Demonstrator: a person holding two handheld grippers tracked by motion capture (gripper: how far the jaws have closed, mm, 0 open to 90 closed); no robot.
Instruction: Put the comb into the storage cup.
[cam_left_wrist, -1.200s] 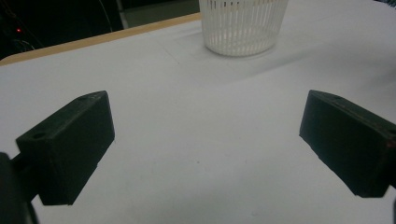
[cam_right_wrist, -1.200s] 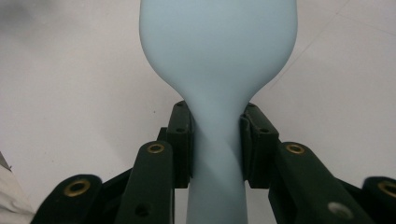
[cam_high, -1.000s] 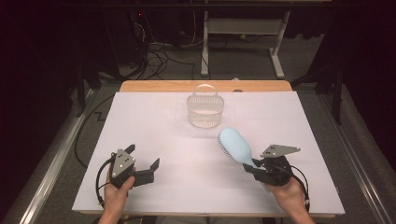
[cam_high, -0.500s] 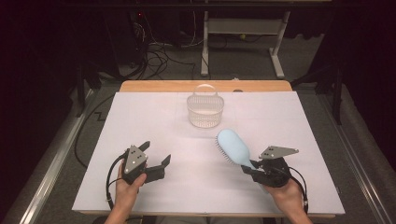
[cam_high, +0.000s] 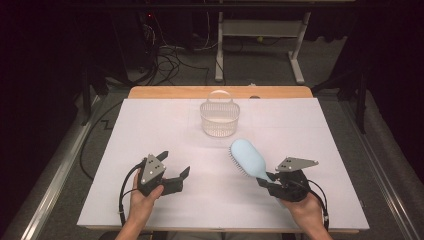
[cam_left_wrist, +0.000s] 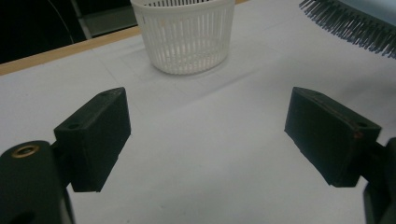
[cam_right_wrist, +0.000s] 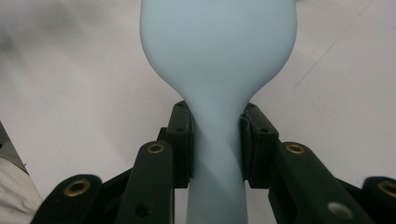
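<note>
A white sheet covers the table (cam_high: 125, 150) in a dark room with cables on the floor beyond. At the near right, the right gripper (cam_high: 267, 181) pinches the handle of a pale blue plastic hairbrush (cam_high: 248, 157), bristles facing left, head raised toward the centre. At the near left, the left gripper (cam_high: 175, 172) has its jaws spread wide on nothing, after just closing slightly. A white slatted plastic basket (cam_high: 219, 119) stands at the far centre. In the left gripper view, the brush is cut off at the top right corner.

Left gripper (cam_high: 176, 172): is shifting rightward across the white table (cam_high: 150, 125), toward centre; jaws have just been closing slightly, nothing between them.
</note>
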